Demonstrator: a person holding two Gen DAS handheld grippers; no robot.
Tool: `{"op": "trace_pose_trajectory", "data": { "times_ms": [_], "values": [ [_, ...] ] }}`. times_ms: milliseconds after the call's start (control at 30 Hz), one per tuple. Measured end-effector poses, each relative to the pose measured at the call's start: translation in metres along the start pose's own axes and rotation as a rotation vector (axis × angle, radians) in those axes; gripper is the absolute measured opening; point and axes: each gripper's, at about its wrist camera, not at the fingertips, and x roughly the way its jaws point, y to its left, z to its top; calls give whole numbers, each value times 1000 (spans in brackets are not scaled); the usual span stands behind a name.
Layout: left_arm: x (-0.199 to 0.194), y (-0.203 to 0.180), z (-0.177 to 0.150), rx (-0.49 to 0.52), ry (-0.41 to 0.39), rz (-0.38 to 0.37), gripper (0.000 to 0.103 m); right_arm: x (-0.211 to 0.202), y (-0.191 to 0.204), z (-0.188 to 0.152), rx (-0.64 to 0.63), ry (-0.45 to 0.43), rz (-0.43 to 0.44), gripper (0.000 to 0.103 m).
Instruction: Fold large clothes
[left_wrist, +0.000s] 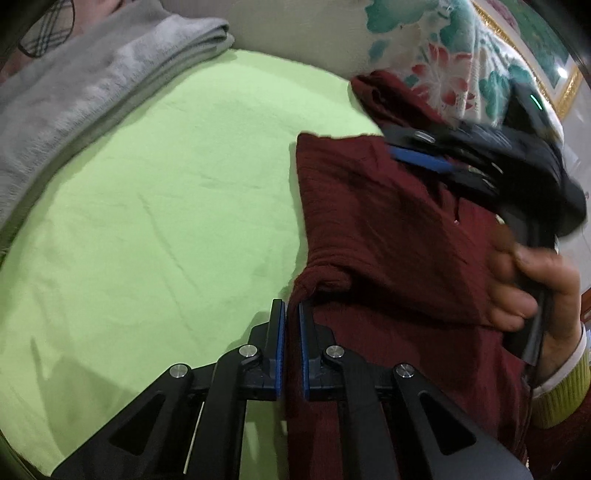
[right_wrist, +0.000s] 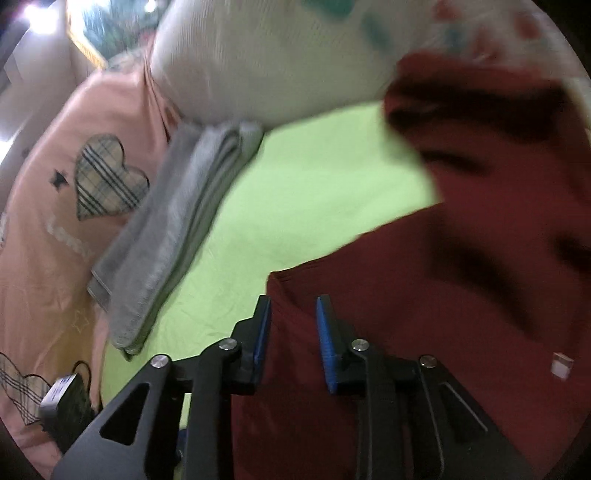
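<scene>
A dark red garment (left_wrist: 376, 221) lies partly folded on the right of a light green sheet (left_wrist: 166, 203). My left gripper (left_wrist: 291, 314) is shut on a bunched edge of the garment near its lower left corner. My right gripper (left_wrist: 424, 158) shows in the left wrist view, blurred, over the garment's upper right part. In the right wrist view the right gripper (right_wrist: 293, 314) has its jaws apart with the red garment (right_wrist: 424, 295) lying between and beyond them; the view is blurred.
A folded grey towel (left_wrist: 92, 85) lies along the sheet's far left edge, also in the right wrist view (right_wrist: 173, 229). A floral pillow (left_wrist: 424, 48) sits behind the garment. A pink quilt with a plaid heart (right_wrist: 103, 177) lies beyond the towel. A small black device (right_wrist: 66, 402) rests at the lower left.
</scene>
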Motion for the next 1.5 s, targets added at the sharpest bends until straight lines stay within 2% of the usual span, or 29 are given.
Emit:
{"op": "trace_pose_trajectory", "data": {
  "times_ms": [33,200,367,500,533,567,633,700,767,800,867,967,1133,1233,1333,1400,1500],
  "values": [
    [-7,-2,1,1,-15,-13,4,-22,-11,-5,19,-25,-19,27],
    [-14,-28,15,42,-59,-87,4,-79,-49,-34,113,-54,-109,27],
    [17,-56,23,102,-13,-74,8,-142,-107,-84,252,-95,-274,27],
    [47,-54,18,109,55,-19,10,-185,-154,-119,361,-96,-445,26],
    [48,-52,16,108,51,-34,10,-196,-165,-127,386,-111,-446,25],
    [47,-50,15,110,46,-42,10,-207,-173,-133,413,-133,-401,25],
    [42,-49,17,103,53,-47,10,-217,-173,-133,410,-141,-421,25],
    [35,-50,21,98,44,-39,13,-227,-164,-125,359,-172,-471,31],
    [31,-56,27,102,39,-21,23,-226,-160,-114,344,-182,-433,35],
    [29,-60,31,104,29,-21,26,-224,-158,-108,339,-183,-415,35],
    [25,-68,40,111,10,-24,37,-216,-152,-91,305,-184,-399,35],
    [24,-82,56,124,0,-44,39,-202,-140,-66,252,-188,-363,35],
    [32,-101,99,138,-37,-37,46,-180,-126,-21,179,-191,-325,36],
    [41,-105,129,132,-59,-26,48,-164,-126,8,195,-197,-221,36],
    [57,-110,161,149,-81,13,48,-146,-117,34,137,-193,-256,38],
    [71,-111,185,167,-93,43,49,-133,-113,48,100,-183,-286,53],
    [96,-107,220,152,-75,40,49,-111,-113,74,41,-165,-330,58]
  ]
}}
